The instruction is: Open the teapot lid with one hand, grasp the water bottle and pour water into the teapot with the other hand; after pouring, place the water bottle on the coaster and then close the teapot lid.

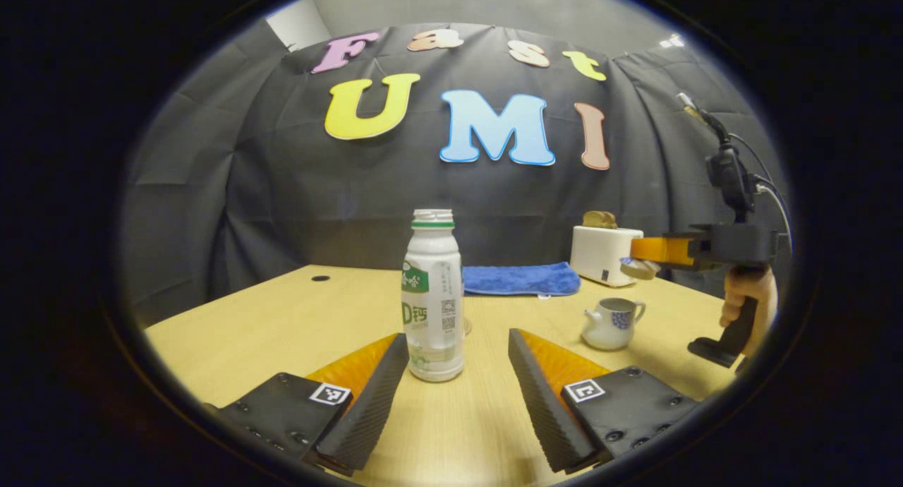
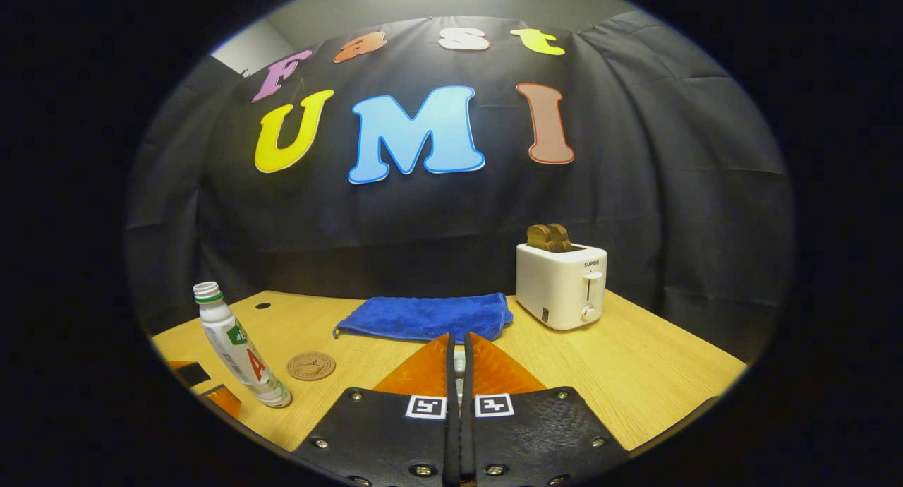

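Note:
An uncapped white bottle [image 1: 432, 296] with a green label stands upright on the table between the fingers of my open left gripper [image 1: 458, 339], close to the left finger; neither finger presses on it. To the right, a small white teapot [image 1: 611, 323] with a blue pattern sits with its top uncovered. Above it, my right gripper [image 1: 635, 262], held by a hand [image 1: 749, 300], is shut on the teapot lid [image 1: 640, 269]. In the right gripper view the right gripper [image 2: 458, 339] has its fingers nearly together on a sliver of the lid [image 2: 459, 363]. There the bottle [image 2: 236, 346] stands beside a round brown coaster [image 2: 311, 365].
A white toaster [image 2: 561, 286] with bread slices stands at the back right, also seen as the toaster [image 1: 603, 254] behind the teapot. A blue cloth [image 2: 427, 316] lies folded at the back middle of the wooden table [image 1: 282, 325]. The booth's wall closes the far side.

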Demonstrator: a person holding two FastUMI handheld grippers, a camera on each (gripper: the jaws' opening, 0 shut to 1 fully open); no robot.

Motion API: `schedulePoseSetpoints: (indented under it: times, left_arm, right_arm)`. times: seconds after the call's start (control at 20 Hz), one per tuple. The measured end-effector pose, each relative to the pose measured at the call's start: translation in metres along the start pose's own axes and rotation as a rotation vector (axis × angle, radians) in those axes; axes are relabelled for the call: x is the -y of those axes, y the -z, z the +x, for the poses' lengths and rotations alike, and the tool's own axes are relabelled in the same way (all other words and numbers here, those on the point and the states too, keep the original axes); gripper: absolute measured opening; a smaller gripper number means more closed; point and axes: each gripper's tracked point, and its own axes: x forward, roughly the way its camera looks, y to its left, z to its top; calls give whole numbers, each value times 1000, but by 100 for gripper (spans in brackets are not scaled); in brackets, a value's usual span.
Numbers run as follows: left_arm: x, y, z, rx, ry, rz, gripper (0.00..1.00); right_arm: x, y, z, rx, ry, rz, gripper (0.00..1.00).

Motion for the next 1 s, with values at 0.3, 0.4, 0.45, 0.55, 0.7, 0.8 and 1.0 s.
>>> schedulePoseSetpoints:
  times: [0.3, 0.4, 0.45, 0.55, 0.7, 0.8, 1.0]
  left_arm:
    - [-2, 2, 8, -5, -21, 44, 100]
    - [-3, 1, 15, -7, -30, 52, 100]
    - [-5, 1, 20, -11, -33, 56, 100]
    - [-10, 2, 29, -16, -53, 71, 100]
    - [-18, -1, 41, -12, -72, 87, 100]
    - [-22, 0, 49, -11, -82, 88, 100]
    - [-26, -1, 73, -25, -79, 91, 89]
  right_arm:
    - [7, -13, -25, 36, -14, 30, 0]
    - [9, -16, -34, 44, -19, 32, 0]
    - [10, -17, -38, 48, -21, 36, 0]
    - [12, -17, -48, 56, -26, 43, 0]
    - [10, -16, -62, 58, -43, 36, 0]
    - [9, -13, -69, 57, -54, 28, 0]
    - [6, -6, -77, 43, -73, 16, 0]
